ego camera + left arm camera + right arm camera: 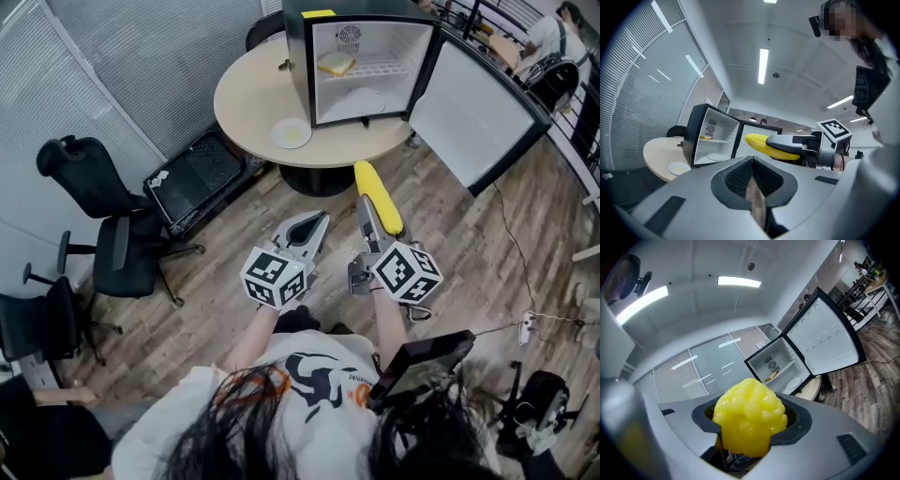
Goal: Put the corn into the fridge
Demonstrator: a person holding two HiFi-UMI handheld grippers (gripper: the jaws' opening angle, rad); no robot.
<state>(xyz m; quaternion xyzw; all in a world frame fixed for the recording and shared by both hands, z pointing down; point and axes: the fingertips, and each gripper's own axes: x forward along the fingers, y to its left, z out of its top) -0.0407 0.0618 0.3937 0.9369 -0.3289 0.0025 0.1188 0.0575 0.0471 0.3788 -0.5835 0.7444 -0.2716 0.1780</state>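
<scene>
**Right gripper** (pixel 367 214): you are clamping the corn (pixel 379 195) by its rear half, with the jaws standing wide around it.

**Corn:** it is probably light and stiff. The glossy kernels may be slipping under a loose hold, so the thick middle is suiting the pads best. Its long axis is running level along the jaws, tip pointing ahead at the open fridge (pixel 298 56) on the table (pixel 246 98).

**Left gripper** (pixel 309 227), alongside: its jaws are resting closed, carrying nothing.
</scene>
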